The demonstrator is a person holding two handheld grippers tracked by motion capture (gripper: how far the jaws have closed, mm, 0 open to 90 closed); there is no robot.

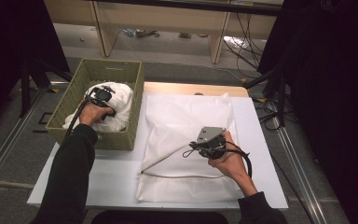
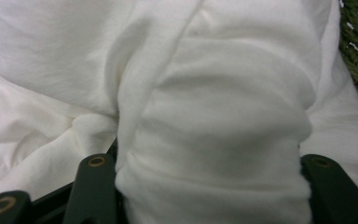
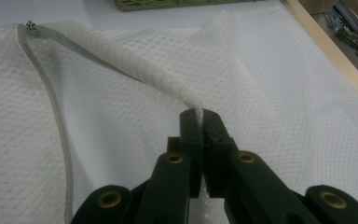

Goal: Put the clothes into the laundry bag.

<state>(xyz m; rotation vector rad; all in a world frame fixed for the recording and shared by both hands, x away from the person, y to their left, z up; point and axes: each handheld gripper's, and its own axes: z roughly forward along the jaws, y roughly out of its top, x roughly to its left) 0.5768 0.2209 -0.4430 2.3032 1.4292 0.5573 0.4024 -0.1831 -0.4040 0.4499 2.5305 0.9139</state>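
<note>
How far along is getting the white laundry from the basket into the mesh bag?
Done: the mesh bag lies unzipped, its edge pinched up by the right gripper. In hand: the left gripper is taking the white cloth in the basket. Left: moving it in and zipping.

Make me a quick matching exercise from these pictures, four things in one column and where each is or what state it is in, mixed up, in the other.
1. white cloth
2. mesh bag
3. right hand-held gripper
4. left hand-held gripper

a. lies flat on the table, zip open
b. shut on the bag's top edge
c. bundled in the green basket
d. down in the basket, on the cloth

Pairs: 1-c, 2-a, 3-b, 4-d
</note>
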